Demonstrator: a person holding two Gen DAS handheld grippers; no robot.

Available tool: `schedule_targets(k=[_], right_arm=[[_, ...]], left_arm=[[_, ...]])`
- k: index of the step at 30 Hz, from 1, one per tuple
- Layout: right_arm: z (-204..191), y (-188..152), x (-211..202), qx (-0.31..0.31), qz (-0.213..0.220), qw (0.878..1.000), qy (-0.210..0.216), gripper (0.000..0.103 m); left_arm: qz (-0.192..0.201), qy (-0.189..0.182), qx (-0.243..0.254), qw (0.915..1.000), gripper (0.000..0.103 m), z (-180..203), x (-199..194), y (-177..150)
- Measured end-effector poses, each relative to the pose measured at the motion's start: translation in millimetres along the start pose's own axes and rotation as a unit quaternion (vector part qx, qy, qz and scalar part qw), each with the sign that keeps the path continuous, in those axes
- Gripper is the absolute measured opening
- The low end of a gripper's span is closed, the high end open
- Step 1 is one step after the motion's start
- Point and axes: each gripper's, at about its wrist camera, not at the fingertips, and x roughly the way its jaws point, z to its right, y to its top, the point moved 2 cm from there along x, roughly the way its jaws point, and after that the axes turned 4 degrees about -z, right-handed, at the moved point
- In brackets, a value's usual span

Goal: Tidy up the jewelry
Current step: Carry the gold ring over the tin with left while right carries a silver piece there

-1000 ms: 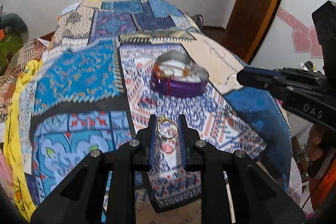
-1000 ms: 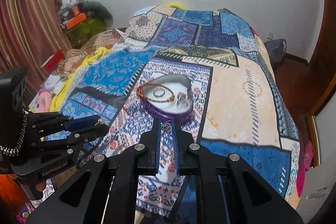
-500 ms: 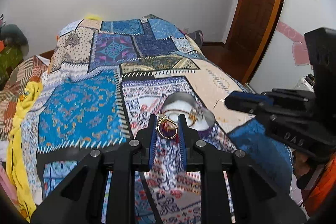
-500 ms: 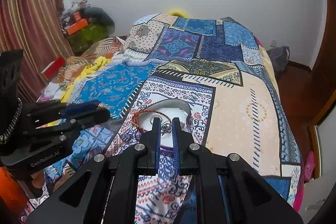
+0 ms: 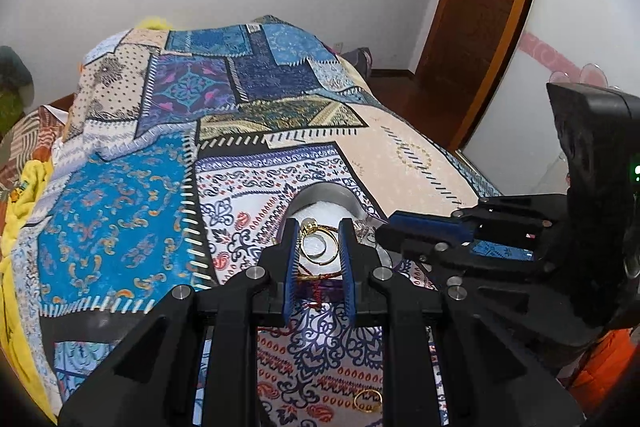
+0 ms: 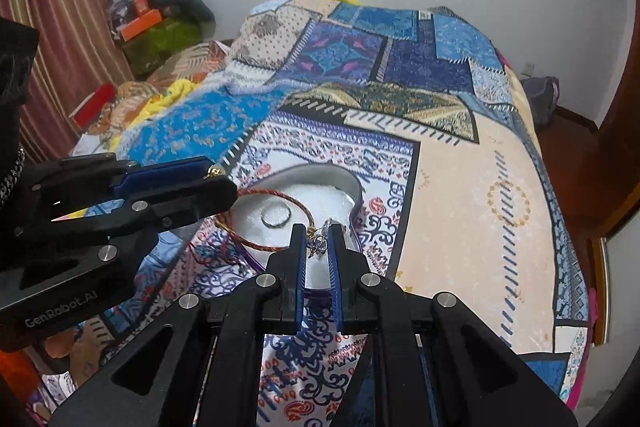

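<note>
Inside tray (image 6: pixel 352 187): ring (image 6: pixel 275 215), bangle (image 6: pixel 264 219).

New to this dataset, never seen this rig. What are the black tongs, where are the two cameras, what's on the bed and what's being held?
There is no robot arm. A person holds one pair of tongs in each hand, and each pair carries a fisheye camera looking forward along its two fingers. So each picture shows its own tongs at the bottom and the other pair at the side.

In the left wrist view, the left tongs grip a gold ring with a small stone on top. In the right wrist view, the right tongs grip a small silver ornament; what kind, I cannot tell.

Both hang over a heart-shaped jewelry box with a white lining, set on a patchwork bedspread. In the box lie a silver ring and a red-gold cord bracelet. Another gold ring lies on the bedspread near the left tongs.
</note>
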Motion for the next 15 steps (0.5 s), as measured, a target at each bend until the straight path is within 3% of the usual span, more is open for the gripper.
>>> schedule_targets(k=[15], right_arm=[[1,-2,9,0.001,-0.02,1.0,0.021,0.009]], left_arm=[[-0.024,-0.01,-0.002,0.9997,0.018,2,19,-1]])
